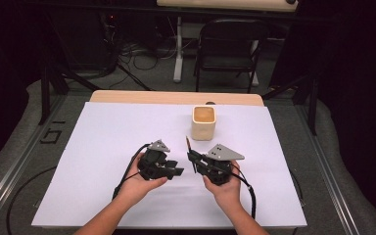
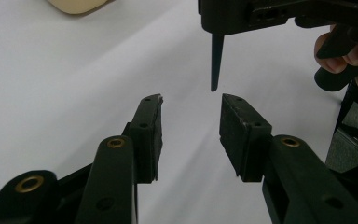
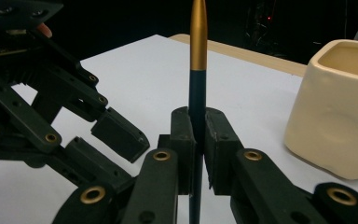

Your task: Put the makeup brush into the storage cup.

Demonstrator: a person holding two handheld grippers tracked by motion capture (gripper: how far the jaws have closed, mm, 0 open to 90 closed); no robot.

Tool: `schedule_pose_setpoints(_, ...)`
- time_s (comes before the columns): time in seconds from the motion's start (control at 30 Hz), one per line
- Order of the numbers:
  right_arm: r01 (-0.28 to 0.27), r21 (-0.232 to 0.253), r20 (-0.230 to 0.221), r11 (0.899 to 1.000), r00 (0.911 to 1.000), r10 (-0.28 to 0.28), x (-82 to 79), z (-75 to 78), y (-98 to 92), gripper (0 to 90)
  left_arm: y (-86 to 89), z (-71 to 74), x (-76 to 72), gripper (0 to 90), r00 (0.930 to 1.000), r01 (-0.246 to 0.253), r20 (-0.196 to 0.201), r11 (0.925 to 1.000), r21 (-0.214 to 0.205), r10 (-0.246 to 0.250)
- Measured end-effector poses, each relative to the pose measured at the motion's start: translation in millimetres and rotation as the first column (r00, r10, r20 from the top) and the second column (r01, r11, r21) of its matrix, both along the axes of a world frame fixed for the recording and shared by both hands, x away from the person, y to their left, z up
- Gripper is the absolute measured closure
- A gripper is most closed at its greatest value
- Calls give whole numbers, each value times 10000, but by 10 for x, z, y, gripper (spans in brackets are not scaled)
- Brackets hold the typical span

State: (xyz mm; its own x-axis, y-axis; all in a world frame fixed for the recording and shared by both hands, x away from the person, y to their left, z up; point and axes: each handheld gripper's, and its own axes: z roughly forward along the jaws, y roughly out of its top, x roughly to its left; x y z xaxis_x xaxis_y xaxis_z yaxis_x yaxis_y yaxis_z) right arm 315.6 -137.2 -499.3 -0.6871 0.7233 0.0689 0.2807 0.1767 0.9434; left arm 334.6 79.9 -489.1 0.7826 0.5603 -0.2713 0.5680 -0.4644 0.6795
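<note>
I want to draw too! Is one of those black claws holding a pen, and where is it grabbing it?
Yes. The right gripper pinches the pen on its dark lower part, below the gold end. The left gripper holds nothing.

Cream square cup [image 1: 203, 123] on white sheet [image 1: 103, 147]; black chair [image 1: 230, 46] behind.

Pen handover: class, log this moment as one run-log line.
right tongs: shut on dark gold-capped pen | left tongs: open, empty | cream square cup: apart

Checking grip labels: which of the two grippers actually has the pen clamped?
The right gripper: its jaws are shut on the upright dark pen with the gold end. The left gripper has open jaws with nothing between them.
</note>
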Motion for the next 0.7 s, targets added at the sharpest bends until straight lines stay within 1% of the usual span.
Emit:
schedule_pose_setpoints(0.07, -16, 113, -74, 9999, 10000, 16, -3, -13, 6, 831, -14, -9, -2, 600, 10000, 80, -22, 10000, 9, -80)
schedule_pose_setpoints(0.13, 8, 283, -86, 9996, 10000, -6, 2, -30, 12, 831, -36, -23, -12, 609, 9999, 63, -97, 10000, -72, -64)
schedule_pose_setpoints(0.2, 22, 242, -130, 9997, 9999, -19, -1, -41, 17, 831, -49, -36, -13, 623, 9998, 141, -154, 9998, -109, -143)
schedule_pose_setpoints(0.23, 9, 379, -85, 9993, 10000, -5, 1, -52, 31, 831, -56, -43, -14, 628, 9998, 111, -169, 9998, -149, -114)
schedule_pose_setpoints(0.3, -23, 344, -114, 9994, 9999, 27, -6, -59, 38, 831, -61, -54, -9, 644, 9998, 81, -207, 9997, -240, -86)
schedule_pose_setpoints(0.4, 15, 503, -138, 9987, 9999, -8, -15, -68, 49, 831, -63, -71, -1, 657, 9996, -69, -276, 9992, -396, 58)
schedule_pose_setpoints(0.6, 16, 698, -184, 9976, 9998, -3, -20, -80, 70, 831, -65, -97, 12, 682, 9989, -119, -452, 9979, -630, 90)
schedule_pose_setpoints(0.7, 11, 793, -202, 9969, 9998, 5, -23, -87, 83, 831, -71, -103, 10, 696, 9988, -104, -494, 9976, -677, 71)
